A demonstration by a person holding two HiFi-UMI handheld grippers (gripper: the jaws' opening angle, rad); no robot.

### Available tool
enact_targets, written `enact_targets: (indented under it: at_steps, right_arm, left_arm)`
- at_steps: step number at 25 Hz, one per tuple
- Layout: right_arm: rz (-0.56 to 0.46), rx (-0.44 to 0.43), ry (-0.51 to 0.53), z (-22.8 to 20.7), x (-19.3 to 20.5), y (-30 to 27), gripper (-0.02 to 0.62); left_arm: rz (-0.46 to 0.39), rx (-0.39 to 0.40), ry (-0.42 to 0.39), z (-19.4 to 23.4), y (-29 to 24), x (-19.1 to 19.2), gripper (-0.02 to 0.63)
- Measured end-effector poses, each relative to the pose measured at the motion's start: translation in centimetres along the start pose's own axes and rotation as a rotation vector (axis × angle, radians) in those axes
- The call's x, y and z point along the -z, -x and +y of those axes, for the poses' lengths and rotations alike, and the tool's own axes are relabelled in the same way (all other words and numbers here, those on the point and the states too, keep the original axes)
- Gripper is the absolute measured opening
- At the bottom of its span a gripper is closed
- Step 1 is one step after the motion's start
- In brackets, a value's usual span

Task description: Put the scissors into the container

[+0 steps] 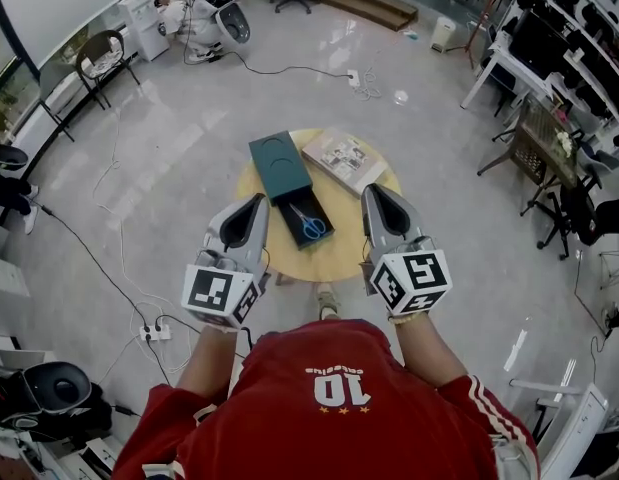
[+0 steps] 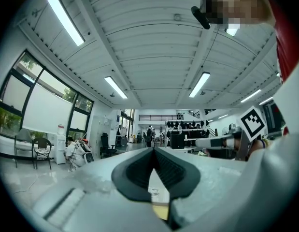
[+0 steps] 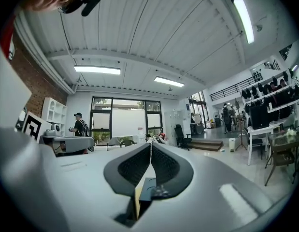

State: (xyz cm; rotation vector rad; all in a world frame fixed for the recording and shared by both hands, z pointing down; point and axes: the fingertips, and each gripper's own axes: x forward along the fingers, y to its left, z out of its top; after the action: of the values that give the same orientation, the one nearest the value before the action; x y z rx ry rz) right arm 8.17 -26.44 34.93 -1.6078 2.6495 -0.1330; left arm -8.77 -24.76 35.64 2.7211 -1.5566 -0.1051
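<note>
**Surface.** Round wooden table [image 1: 341,255], light top, standing directly ahead of and below both grippers. Pale grey polished floor [image 1: 189,138] all round it.

**Room.** Large open hall. Loose cables trail over the floor on the left gripper's side, with a white power strip [image 1: 154,333] near the person's left elbow. A black chair [image 1: 102,58] stands far off on that side, by the windows. White desks [image 1: 501,60] and dark chairs line the right gripper's side. The gripper views show a ribbed white ceiling with strip lights.

**Containers.**
- Container [image 1: 292,230]: dark open tray on the table, lying between the two grippers and level with their tips.
- Contents: one pair of blue-handled scissors [image 1: 310,225], lying flat inside the tray.
- Lid [image 1: 280,165]: dark teal, just beyond the tray on its far side. Contact between the two cannot be made out.
- Booklet [image 1: 344,158]: flat on the table, beyond the right gripper and beside the lid.

**Tools.**
- Left gripper [image 1: 258,201]: jaws brought together at the tips, nothing between them, held above the table's near left edge.
- Right gripper [image 1: 373,190]: jaws likewise together and empty, above the near right edge.
</note>
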Motion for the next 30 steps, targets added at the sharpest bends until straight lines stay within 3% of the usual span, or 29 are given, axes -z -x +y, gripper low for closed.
enact_targets:
  at_steps: [6,18,30]
  right_arm:
    - [-0.002,0.035,0.028,-0.3,0.0,0.3,-0.012]
    - [0.023,0.100,0.084,-0.9,0.7,0.6,-0.012]
    - [0.030,0.123,0.062,-1.8,1.3,1.5,-0.014]
  left_arm:
    - [-0.002,-0.019,0.001,0.1,0.3,-0.1,0.002]
    - [0.010,-0.161,-0.033,2.5,1.6,-0.1,0.002]
    - [0.010,-0.139,-0.009,1.6,1.9,0.0,0.002]
